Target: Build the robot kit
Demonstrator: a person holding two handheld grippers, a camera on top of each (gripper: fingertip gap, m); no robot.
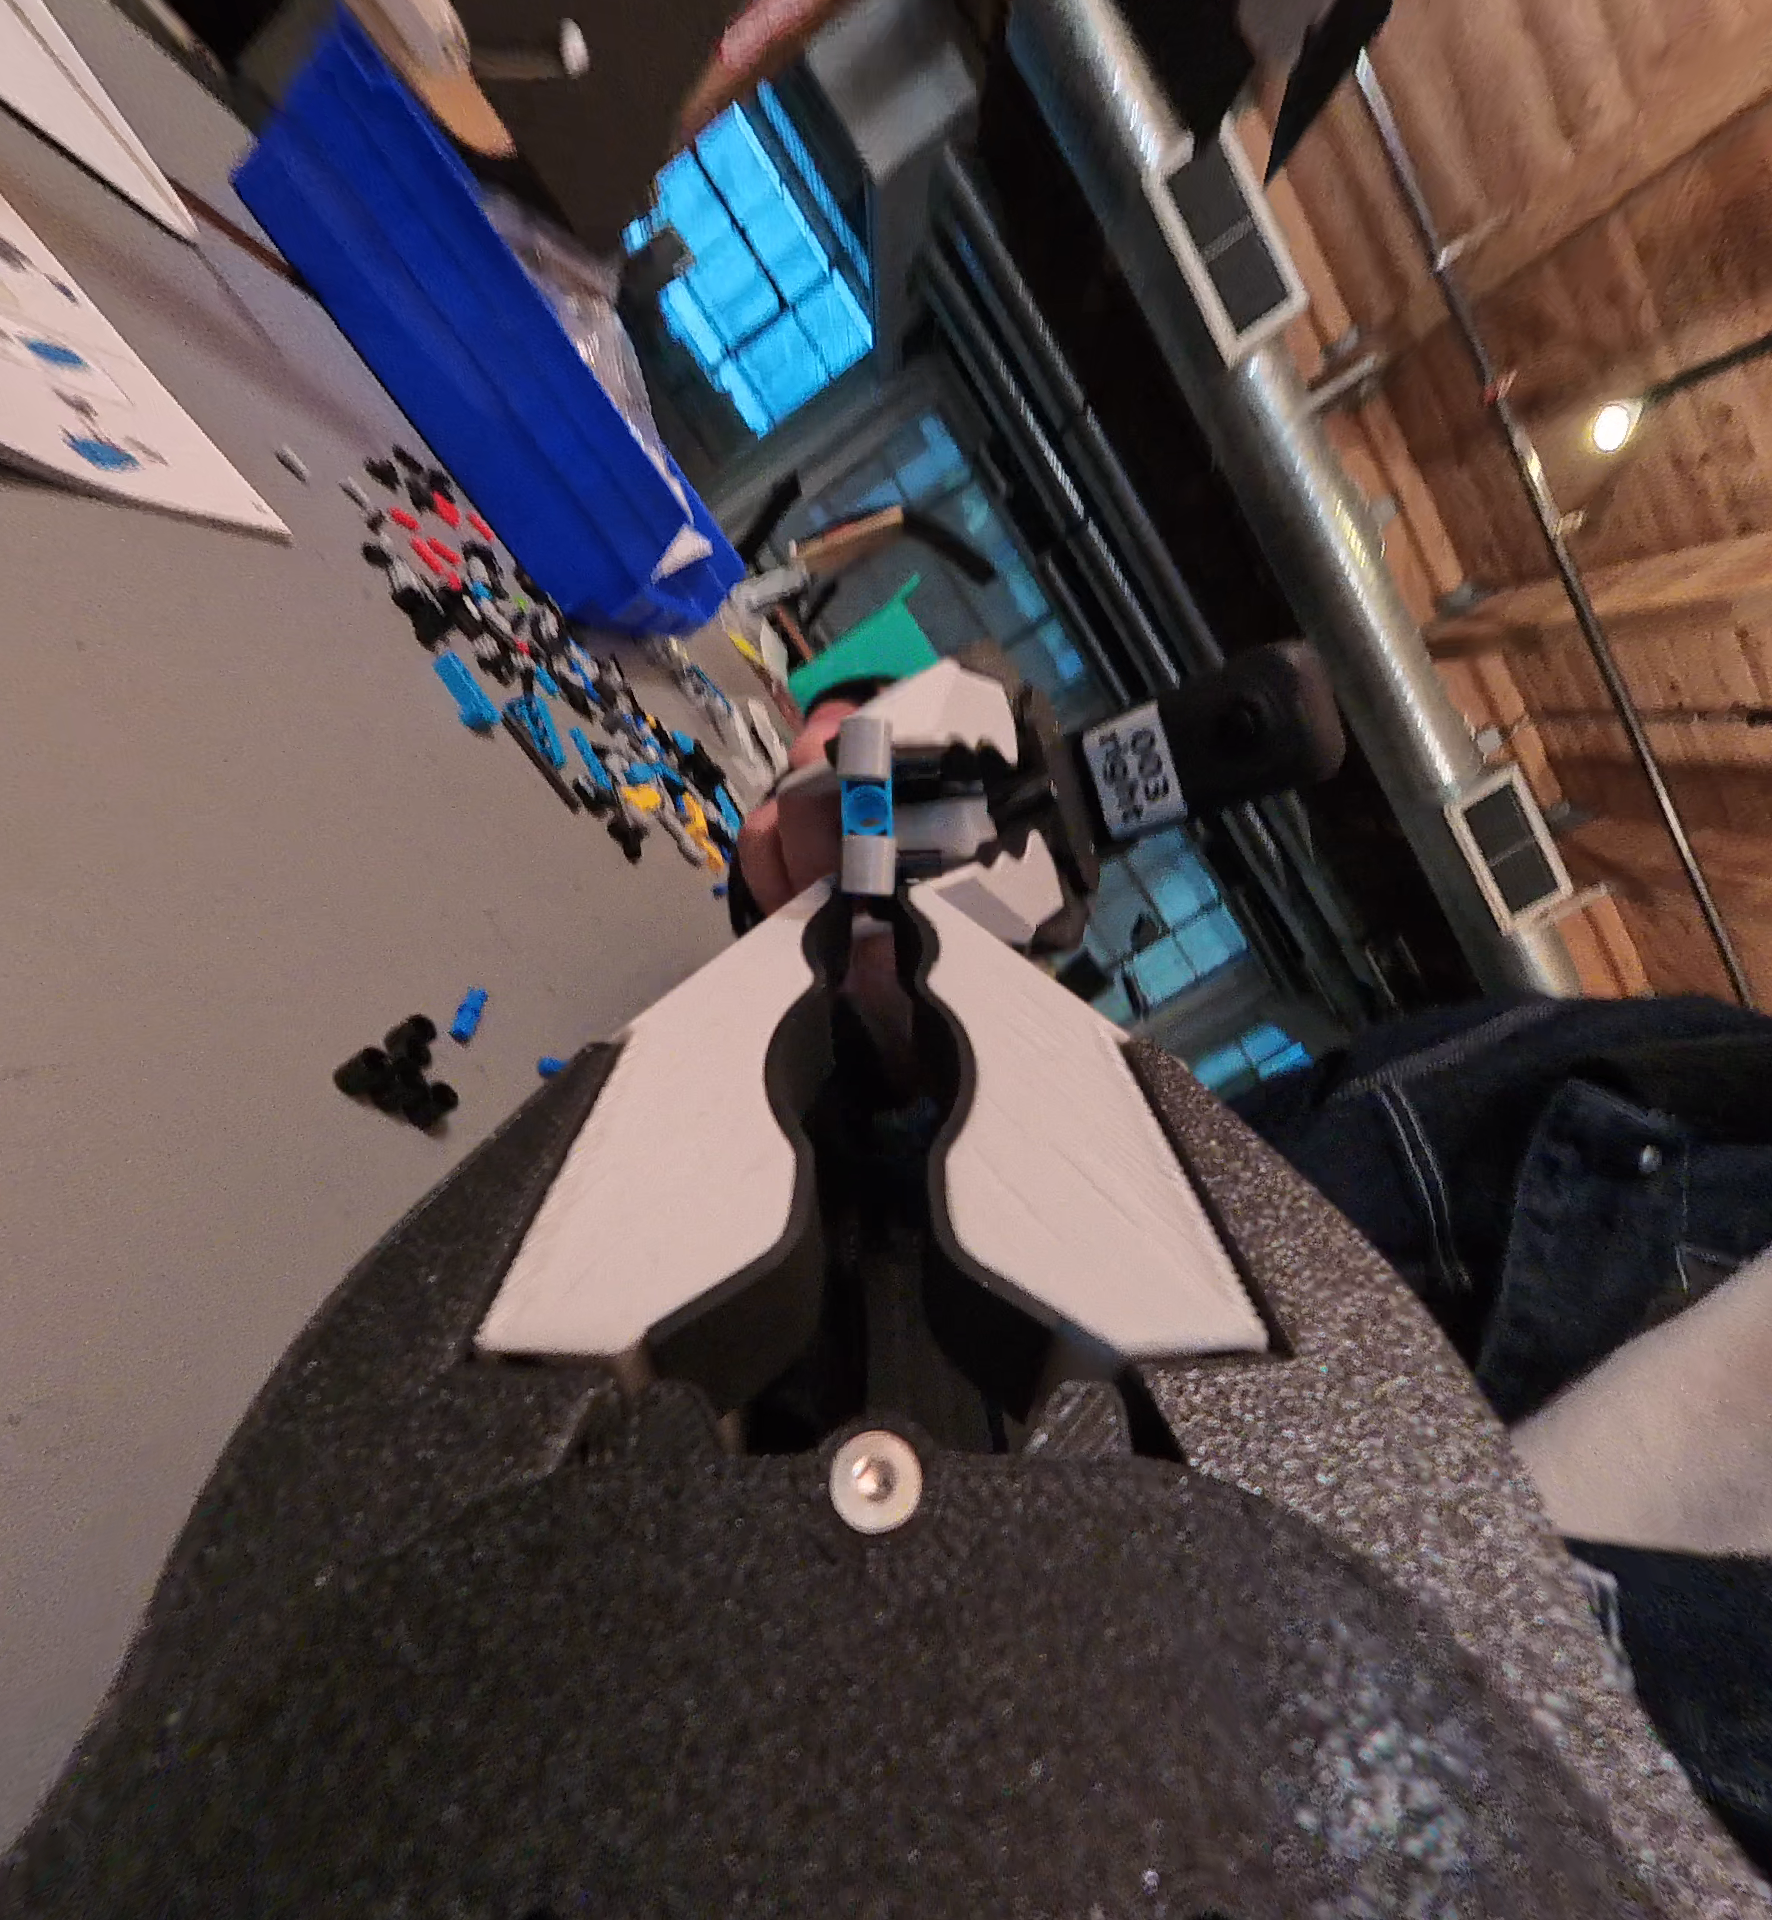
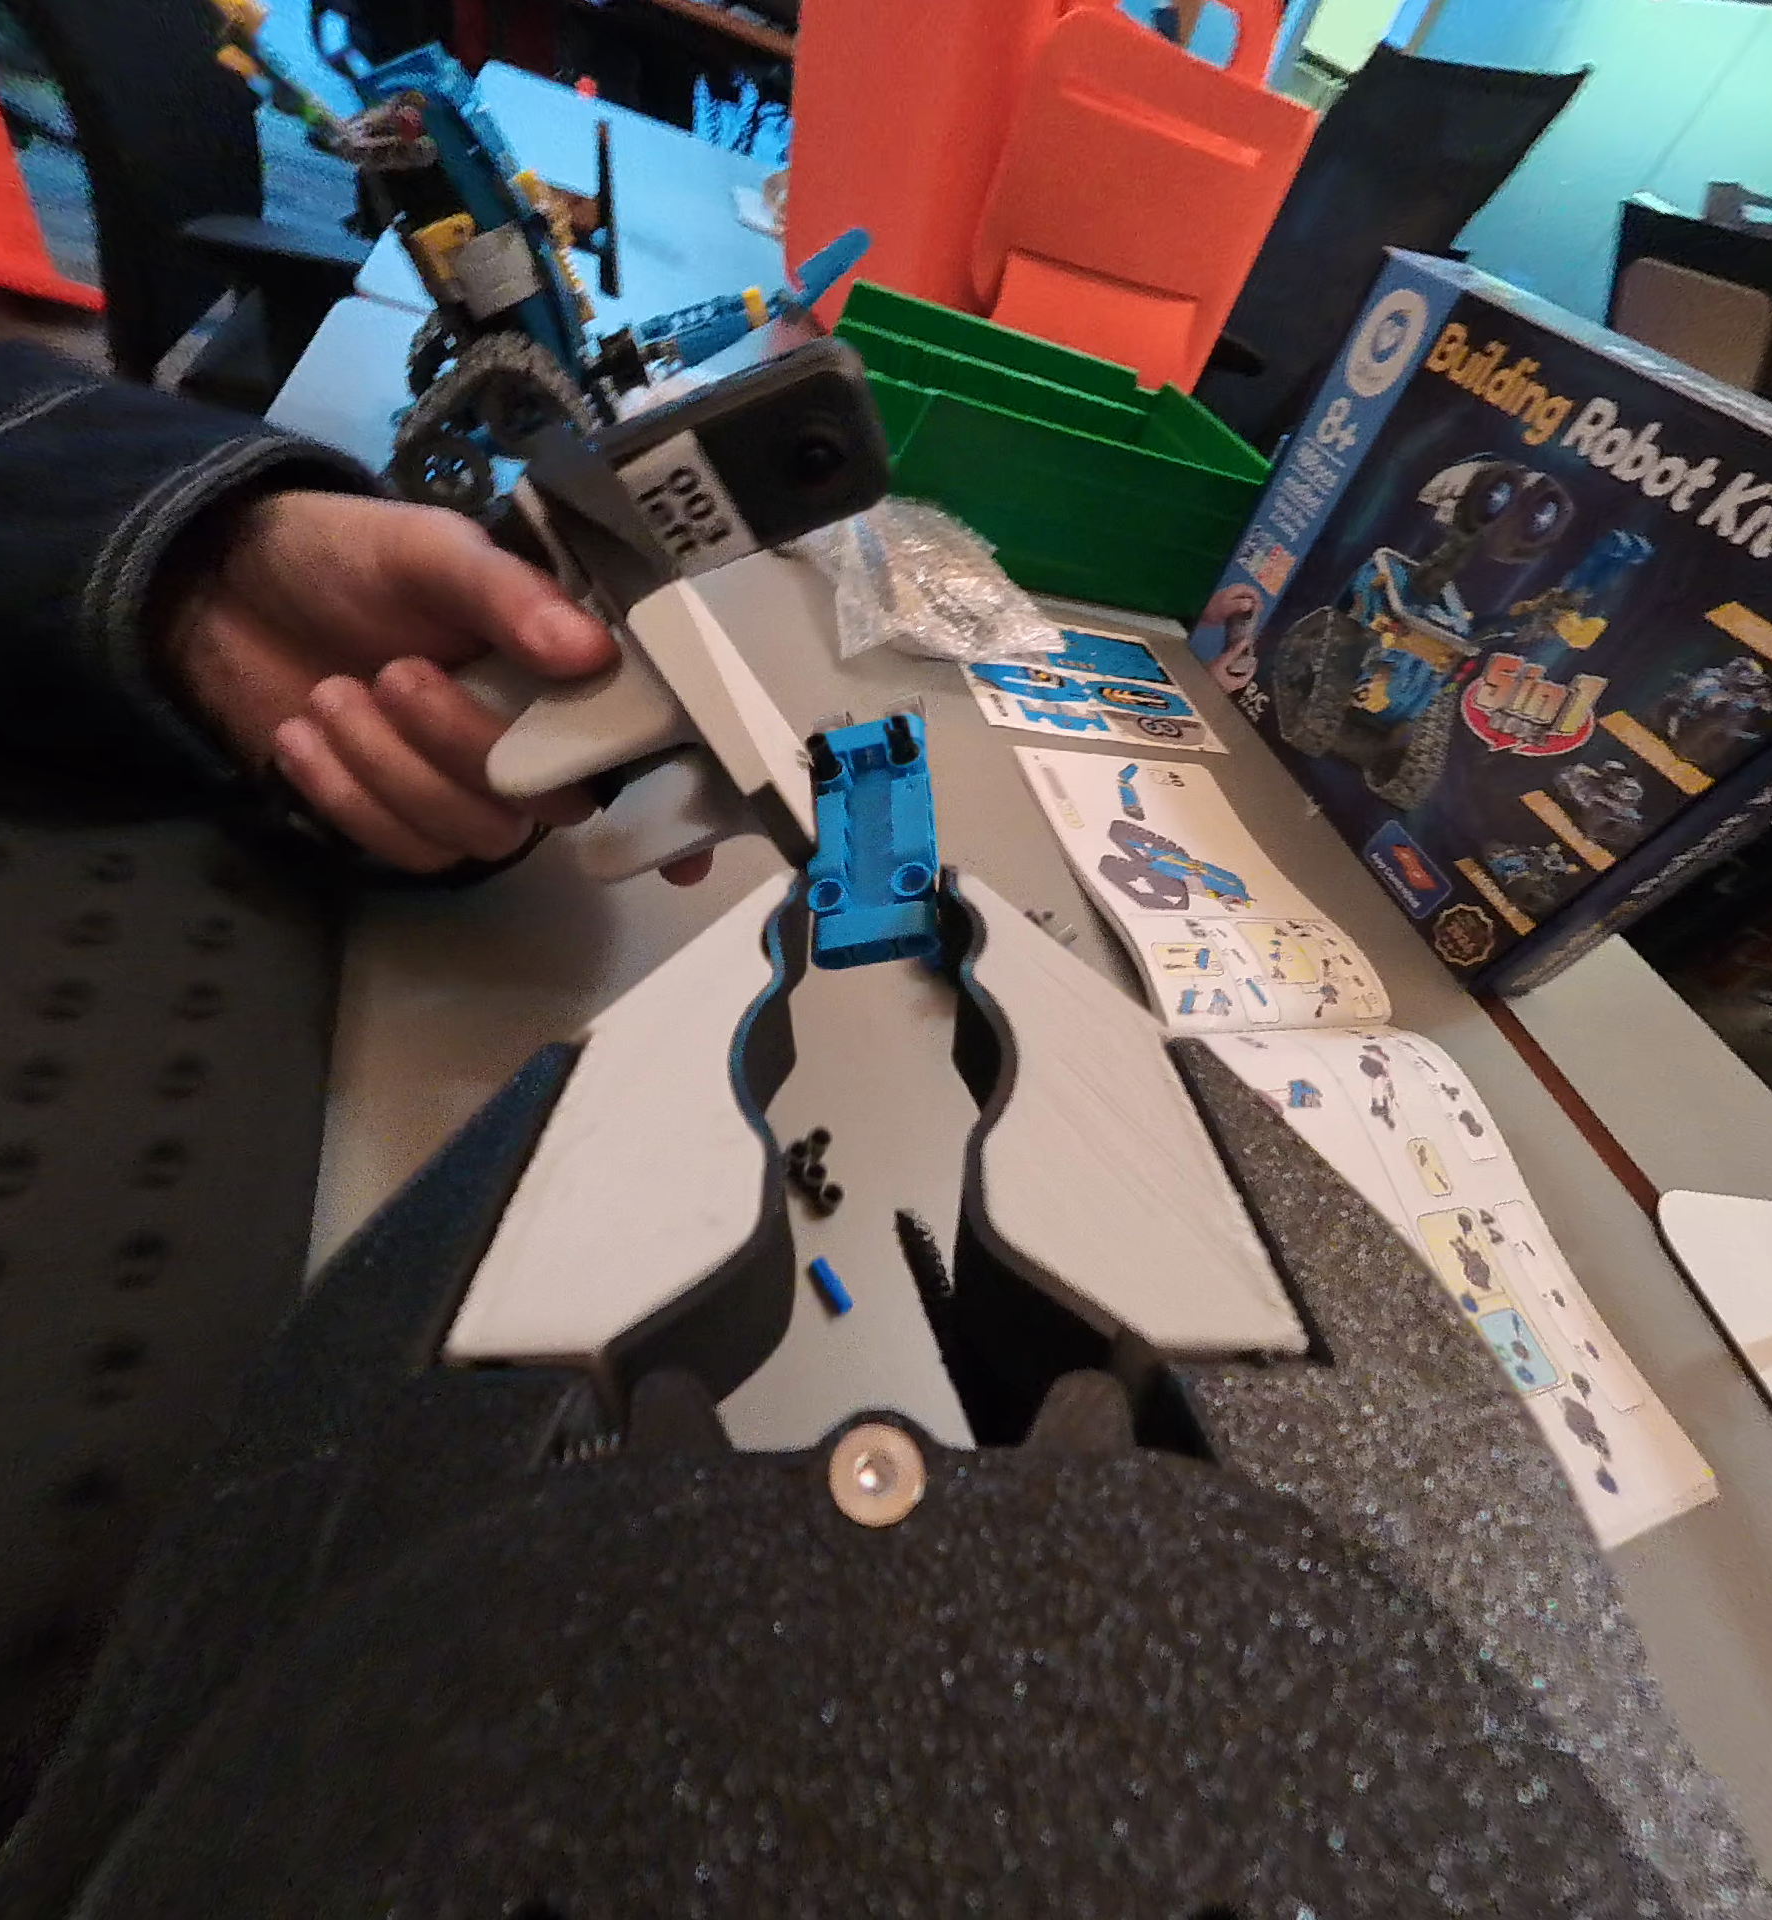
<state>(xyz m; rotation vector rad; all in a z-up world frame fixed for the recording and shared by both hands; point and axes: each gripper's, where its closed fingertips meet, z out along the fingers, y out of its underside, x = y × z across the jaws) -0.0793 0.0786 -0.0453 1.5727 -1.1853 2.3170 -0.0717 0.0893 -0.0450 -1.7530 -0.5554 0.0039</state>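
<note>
My right gripper [image 2: 871,896] is shut on a blue frame piece [image 2: 871,831] and holds it above the grey table [image 2: 861,1060]. Black pins [image 2: 826,750] stick out of the frame's far end. My left gripper [image 1: 866,914] is almost shut and grips the lower end of a small grey and blue piece [image 1: 864,808]. That piece sits against the black pins in front of the right gripper [image 1: 949,816]. In the right wrist view the left gripper [image 2: 804,800], held by a hand [image 2: 373,665], touches the frame's far left corner.
On the table lie an open instruction booklet [image 2: 1256,935], a kit box [image 2: 1547,623], a green bin [image 2: 1048,447], a built model [image 2: 487,270], a blue bin [image 1: 466,343] and a pile of loose pieces [image 1: 549,665]. Loose black pins [image 2: 814,1169] lie under the right gripper. My two grippers' fingertips are within a few centimetres of each other.
</note>
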